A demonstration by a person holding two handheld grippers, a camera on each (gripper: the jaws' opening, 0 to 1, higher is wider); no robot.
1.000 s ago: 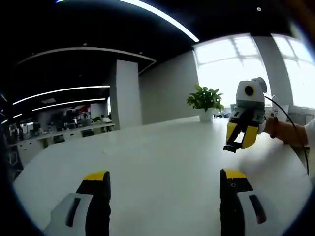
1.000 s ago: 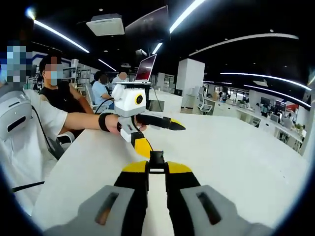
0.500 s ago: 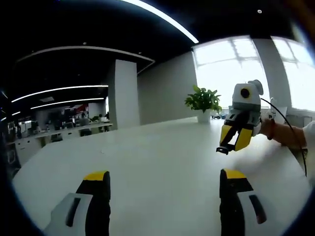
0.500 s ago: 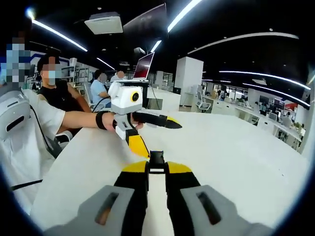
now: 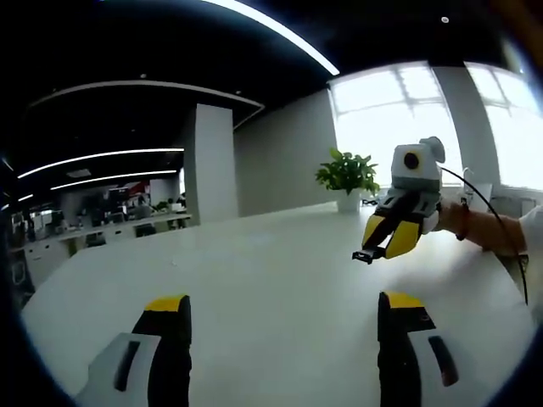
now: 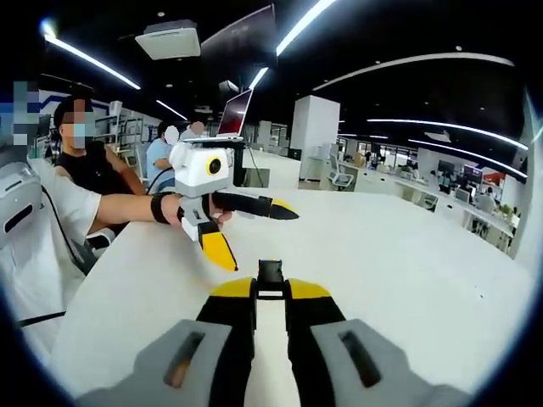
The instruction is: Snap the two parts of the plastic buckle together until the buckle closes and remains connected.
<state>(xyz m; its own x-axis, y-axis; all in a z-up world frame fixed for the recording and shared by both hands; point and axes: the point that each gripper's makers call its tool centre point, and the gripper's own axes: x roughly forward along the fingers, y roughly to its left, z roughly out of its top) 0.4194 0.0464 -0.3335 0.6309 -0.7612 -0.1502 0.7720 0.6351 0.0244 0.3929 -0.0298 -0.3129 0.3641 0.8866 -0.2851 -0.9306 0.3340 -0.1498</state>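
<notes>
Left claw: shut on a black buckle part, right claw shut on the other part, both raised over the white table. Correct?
Not quite. The left claw is open and holds nothing: the left gripper view shows its jaws wide apart over the bare white table. The right claw is shut on a black buckle part, as the right gripper view shows.

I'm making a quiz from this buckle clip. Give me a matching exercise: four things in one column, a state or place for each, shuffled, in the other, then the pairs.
1. left gripper
2. right gripper
3. buckle part
4. potted plant

A. at the table's far edge, by the window
B. jaws wide open, holding nothing
C. pinched between yellow jaw tips
D. jaws closed on a black piece

Pairs: 1-B, 2-D, 3-C, 4-A
</notes>
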